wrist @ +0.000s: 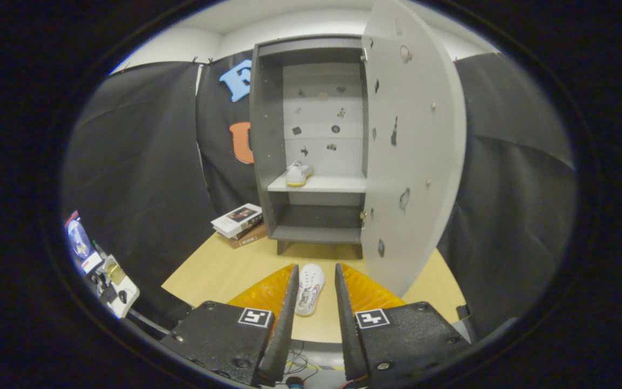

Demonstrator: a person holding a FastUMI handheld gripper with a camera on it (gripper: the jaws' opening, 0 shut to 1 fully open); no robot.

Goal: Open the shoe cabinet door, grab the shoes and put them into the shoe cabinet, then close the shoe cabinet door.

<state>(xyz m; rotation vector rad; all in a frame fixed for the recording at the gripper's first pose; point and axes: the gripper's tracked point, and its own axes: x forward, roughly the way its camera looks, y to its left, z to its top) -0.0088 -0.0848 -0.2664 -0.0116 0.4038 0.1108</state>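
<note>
Gripper (314, 275) with fingers spread apart, a white shoe (309, 288) lying on the wooden table (214, 275) between the fingertips, untouched. Beyond it, toward the table's far edge, the grey shoe cabinet (311, 140) stands with its door (413, 151) swung open; a second shoe (298, 174) rests at the left end of the middle shelf (332, 183). Stacked books (238, 222) lie left of the cabinet.

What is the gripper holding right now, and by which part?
Nothing. The gripper is open, its fingers on either side of the white shoe on the table, not pressing on it.
</note>
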